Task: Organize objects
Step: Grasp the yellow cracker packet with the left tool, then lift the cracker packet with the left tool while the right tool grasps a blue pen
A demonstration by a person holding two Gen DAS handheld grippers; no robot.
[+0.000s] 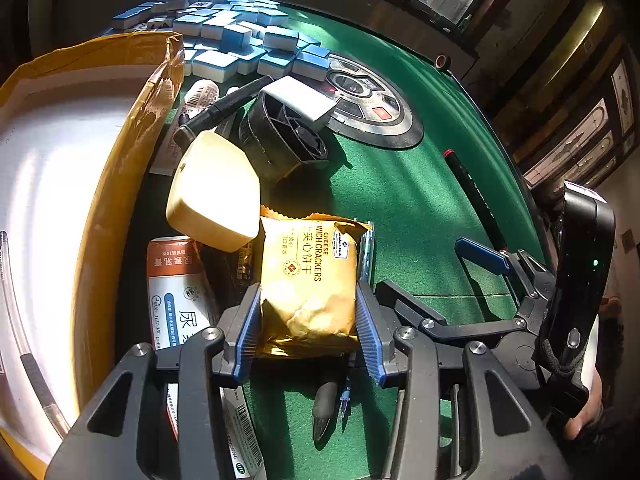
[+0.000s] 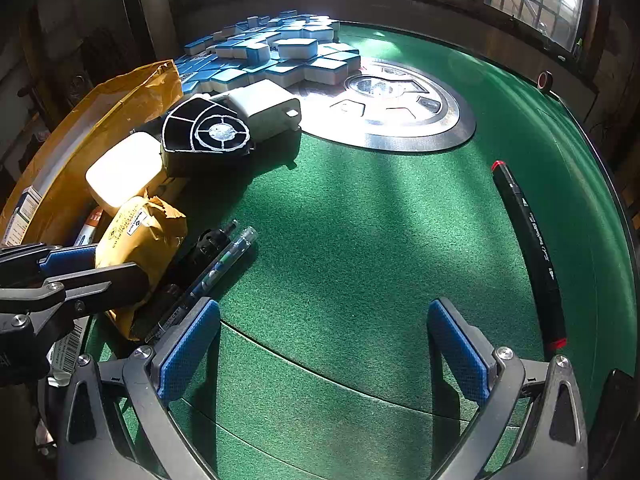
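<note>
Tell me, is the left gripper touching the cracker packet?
Touching. The left wrist view shows the left gripper with both blue pads pressed against the cracker packet.

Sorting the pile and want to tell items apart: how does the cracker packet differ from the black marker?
The cracker packet is golden, flat and crinkled; the black marker is a slim dark stick with red ends. The packet sits between the pads of the left tongs in the clutter by the box; the marker lies alone and ungripped on bare felt. Both are on the green table.

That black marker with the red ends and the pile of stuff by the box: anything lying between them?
No. In the right wrist view only bare green felt lies between the black marker and the cracker packet.
</note>
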